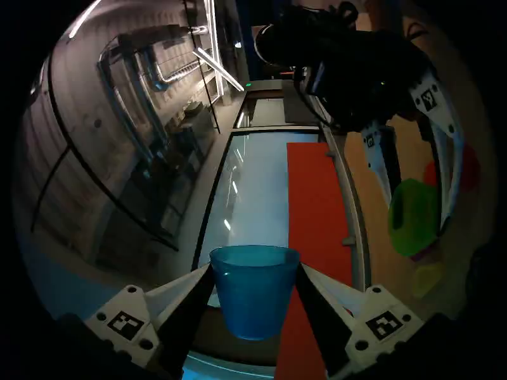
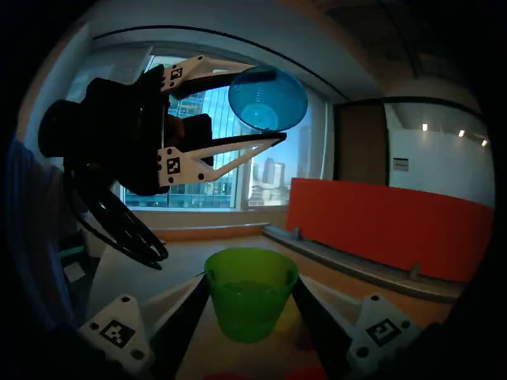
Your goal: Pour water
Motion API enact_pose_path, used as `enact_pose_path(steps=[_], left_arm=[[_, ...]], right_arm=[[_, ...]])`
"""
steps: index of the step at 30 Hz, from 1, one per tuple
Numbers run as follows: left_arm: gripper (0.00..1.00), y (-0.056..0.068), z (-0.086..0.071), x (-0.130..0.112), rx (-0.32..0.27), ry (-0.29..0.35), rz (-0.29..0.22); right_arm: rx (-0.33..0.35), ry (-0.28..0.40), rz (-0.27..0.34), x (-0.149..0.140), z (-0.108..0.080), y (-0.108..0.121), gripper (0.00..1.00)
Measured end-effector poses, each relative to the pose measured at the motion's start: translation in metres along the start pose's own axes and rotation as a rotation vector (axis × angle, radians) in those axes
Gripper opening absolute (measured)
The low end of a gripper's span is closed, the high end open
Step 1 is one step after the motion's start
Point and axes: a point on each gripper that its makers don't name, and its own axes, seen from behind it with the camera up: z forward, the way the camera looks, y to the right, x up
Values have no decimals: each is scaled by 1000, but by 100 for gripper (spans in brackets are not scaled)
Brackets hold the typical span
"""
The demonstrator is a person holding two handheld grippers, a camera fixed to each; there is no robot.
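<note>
In the left gripper view, a translucent blue cup sits between the white fingers of my left gripper, which is shut on it. This view is rolled sideways, so the cup is tipped over. The right gripper view shows that blue cup lying on its side in the left gripper, high above the table. Below it, my right gripper is shut on an upright green cup with what looks like liquid inside. From the left gripper view, the right gripper and the green cup are at the right.
An orange partition panel runs along the wooden table on a metal rail. A large window lies beyond the table. Black cables hang from the left gripper. Yellow and red shapes lie on the table near the green cup.
</note>
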Motion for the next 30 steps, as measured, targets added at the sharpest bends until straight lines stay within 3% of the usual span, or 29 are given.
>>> enact_pose_path(steps=[9, 14, 20, 30], left_arm=[[85, -1, 0, -17, 7, -45, -235], [85, 5, 0, -22, -11, -56, -374], [85, 6, -3, -29, -28, -64, -583], [85, 4, -1, -49, -53, -103, -977]], right_arm=[[-7, 2, -2, 1, 0, 2, 90], [-11, 3, -3, 2, -2, 3, 90], [-17, 2, -8, 4, -4, 4, 90], [-30, 9, -7, 8, -8, 8, 90]])
